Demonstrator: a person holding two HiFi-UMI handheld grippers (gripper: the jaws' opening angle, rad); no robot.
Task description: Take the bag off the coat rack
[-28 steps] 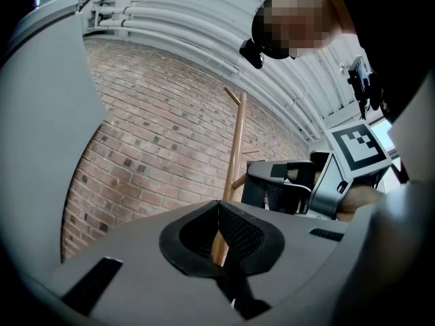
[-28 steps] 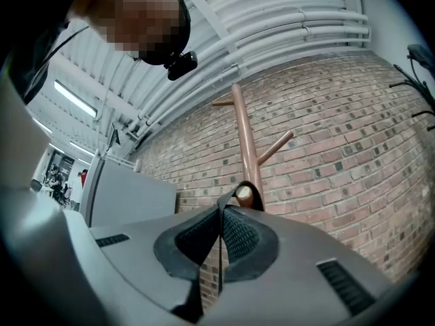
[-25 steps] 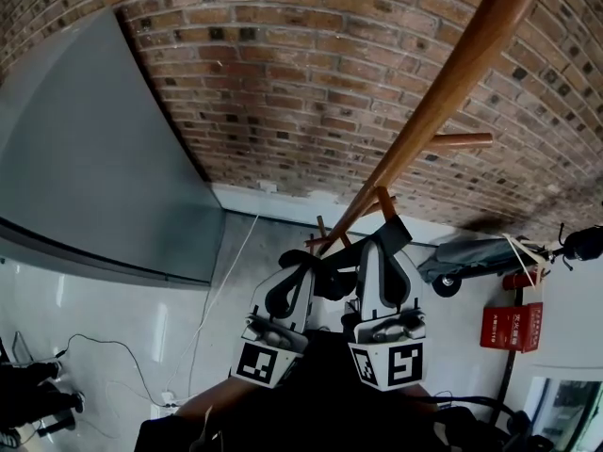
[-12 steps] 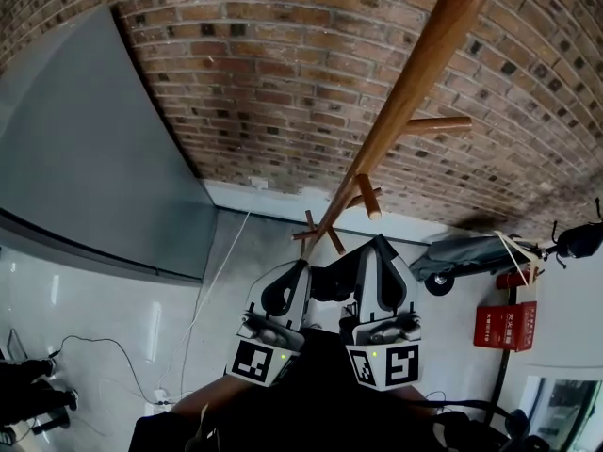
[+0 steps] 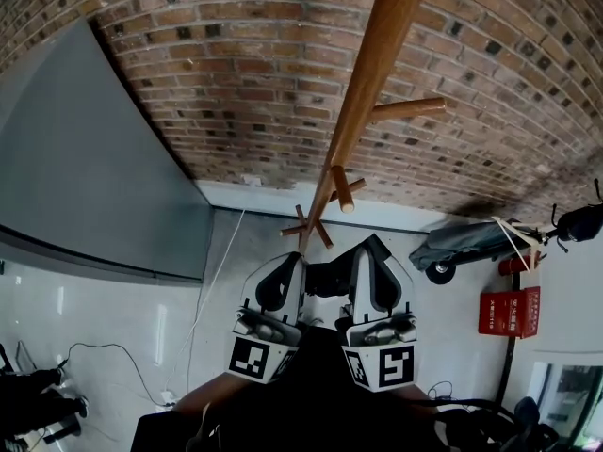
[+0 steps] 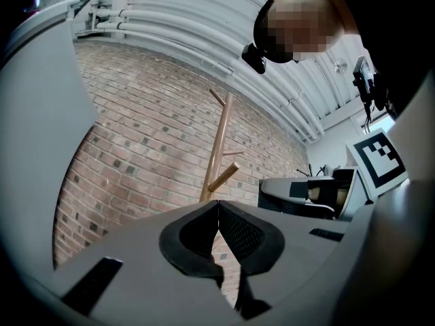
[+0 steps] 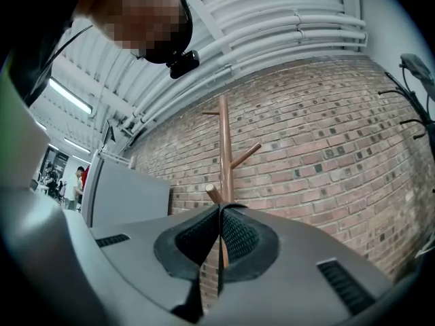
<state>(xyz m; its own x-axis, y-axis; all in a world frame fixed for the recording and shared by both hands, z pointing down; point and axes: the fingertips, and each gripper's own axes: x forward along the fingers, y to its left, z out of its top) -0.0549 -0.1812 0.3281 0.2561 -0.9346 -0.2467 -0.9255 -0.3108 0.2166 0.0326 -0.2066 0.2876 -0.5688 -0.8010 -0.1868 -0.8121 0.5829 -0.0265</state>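
Wooden coat rack against red brick wall, grey panel at left, glossy pale floor, left gripper and right gripper jaws pressed together

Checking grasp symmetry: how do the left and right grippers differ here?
The left gripper leans inward in the head view; the right gripper stands straighter. The right gripper reaches nearer the low peg of the coat rack than the left gripper does. Shared: both are shut, apparently on the black strap running between them.
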